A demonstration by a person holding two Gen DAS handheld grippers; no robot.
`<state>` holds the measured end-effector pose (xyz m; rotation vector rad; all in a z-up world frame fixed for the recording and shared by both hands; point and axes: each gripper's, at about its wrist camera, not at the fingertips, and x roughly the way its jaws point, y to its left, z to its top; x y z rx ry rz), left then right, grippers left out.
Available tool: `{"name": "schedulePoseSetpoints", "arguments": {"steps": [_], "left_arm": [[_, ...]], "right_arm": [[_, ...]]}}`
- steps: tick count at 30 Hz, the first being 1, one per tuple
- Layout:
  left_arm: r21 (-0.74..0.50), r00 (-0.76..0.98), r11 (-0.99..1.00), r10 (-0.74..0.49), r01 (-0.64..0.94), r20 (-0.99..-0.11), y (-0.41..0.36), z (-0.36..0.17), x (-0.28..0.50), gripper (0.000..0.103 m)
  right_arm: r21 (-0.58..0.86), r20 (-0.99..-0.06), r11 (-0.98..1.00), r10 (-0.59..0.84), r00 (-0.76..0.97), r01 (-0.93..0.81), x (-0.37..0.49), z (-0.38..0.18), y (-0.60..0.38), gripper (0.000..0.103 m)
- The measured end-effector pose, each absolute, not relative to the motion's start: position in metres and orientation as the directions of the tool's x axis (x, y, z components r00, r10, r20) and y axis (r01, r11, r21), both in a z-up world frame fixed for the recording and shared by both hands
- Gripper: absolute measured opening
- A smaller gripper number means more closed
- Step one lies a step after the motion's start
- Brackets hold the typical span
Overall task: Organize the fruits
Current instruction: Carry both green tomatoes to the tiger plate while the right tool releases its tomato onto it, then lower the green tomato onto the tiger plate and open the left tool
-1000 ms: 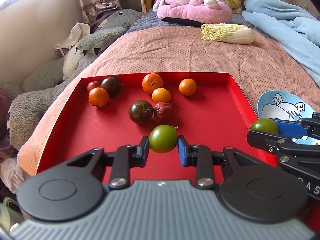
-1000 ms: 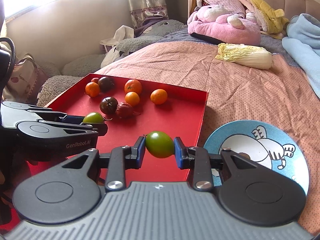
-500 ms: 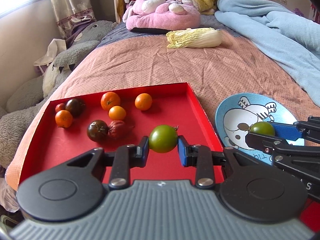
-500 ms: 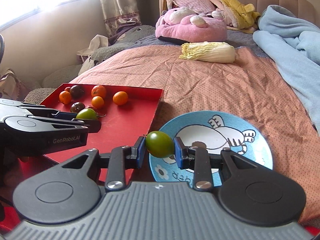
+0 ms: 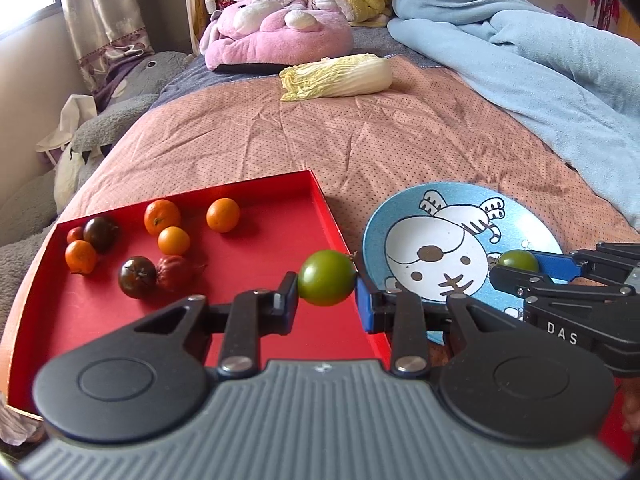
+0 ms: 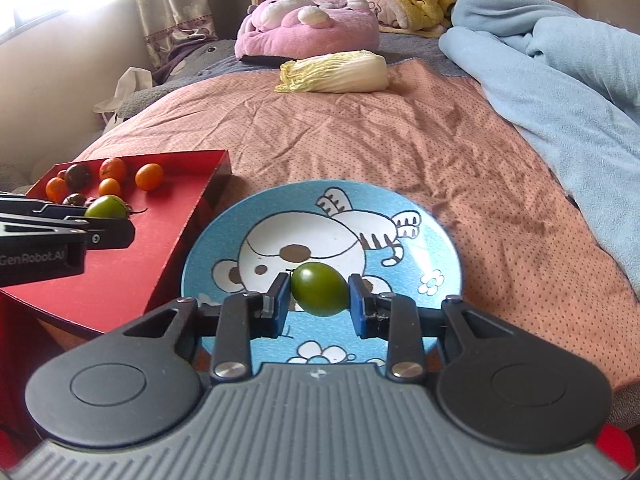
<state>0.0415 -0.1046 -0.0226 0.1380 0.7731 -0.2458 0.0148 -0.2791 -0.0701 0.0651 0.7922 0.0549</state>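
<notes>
Green tomatoes sit in both my claws right now. My left claw [image 5: 327, 294] is clamped on one green tomato [image 5: 327, 278], pinched squarely between the two pads at their tips, with its stem end turned toward the right pad. From the left camera that fruit hangs over the right edge of the red tray [image 5: 96, 320], just beside the blue plate [image 5: 536, 220].

My right claw [image 6: 319, 296] is clamped on the second green tomato [image 6: 319, 289], also held between the pad tips, a little tilted. From the right camera it sits over the near half of the blue plate, in front of the white cartoon animal printed there; I cannot tell whether it touches the plate.

Both tray and plate rest on the bed [image 5: 400, 140], on its pink dotted cover, the plate just off the tray's right edge. Toward the tray's far left corner lie the other fruits: four oranges [image 5: 223, 215], two dark tomatoes [image 5: 137, 277], a reddish one [image 5: 175, 272] touching the nearer dark tomato, and a small red one [image 5: 74, 234] at the left wall. A cabbage [image 5: 336, 77] lies farther up the bed, well apart.
</notes>
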Motion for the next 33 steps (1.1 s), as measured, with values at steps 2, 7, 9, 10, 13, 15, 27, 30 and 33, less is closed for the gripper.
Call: {"name": "schedulePoseSetpoints", "arguments": {"steps": [2,7,9,10,13,15,27,30,33], "left_arm": [[0.034,0.687,0.961,-0.172,0.275,-0.706,-0.107,-0.023,0.040,0.034],[0.040,0.684,0.957,-0.177,0.288,-0.708,-0.112,-0.024,0.039,0.034],[0.038,0.679,0.955,-0.180,0.293,-0.711,-0.114,-0.025,0.040,0.034],[0.037,0.676,0.954,-0.182,0.297,-0.714,-0.115,-0.026,0.040,0.034],[0.038,0.671,0.951,-0.188,0.306,-0.717,-0.120,-0.028,0.042,0.034],[0.034,0.666,0.949,-0.194,0.313,-0.720,-0.124,-0.030,0.044,0.034],[-0.001,0.632,0.922,-0.266,0.388,-0.728,-0.168,-0.039,0.065,0.034],[-0.015,0.613,0.918,-0.277,0.397,-0.740,-0.178,-0.046,0.069,0.034],[-0.014,0.604,0.909,-0.288,0.417,-0.743,-0.186,-0.051,0.067,0.034]], "right_arm": [[0.074,-0.716,0.997,0.062,0.696,-0.013,0.017,-0.076,-0.282,0.036],[0.061,-0.729,0.998,0.045,0.683,0.000,0.025,-0.089,-0.282,0.036],[0.060,-0.725,0.998,0.038,0.688,0.009,0.025,-0.089,-0.282,0.037],[0.065,-0.723,0.998,0.042,0.690,0.007,0.025,-0.088,-0.282,0.037],[0.059,-0.712,0.998,0.040,0.701,0.004,0.023,-0.085,-0.282,0.039],[0.051,-0.704,0.999,0.032,0.709,0.005,0.020,-0.081,-0.283,0.052],[0.056,-0.697,0.998,0.069,0.714,-0.042,-0.018,-0.056,-0.284,0.065],[0.056,-0.699,0.997,0.073,0.711,-0.048,-0.028,-0.053,-0.284,0.068],[0.061,-0.700,0.997,0.076,0.710,-0.047,-0.033,-0.052,-0.284,0.068]]}}
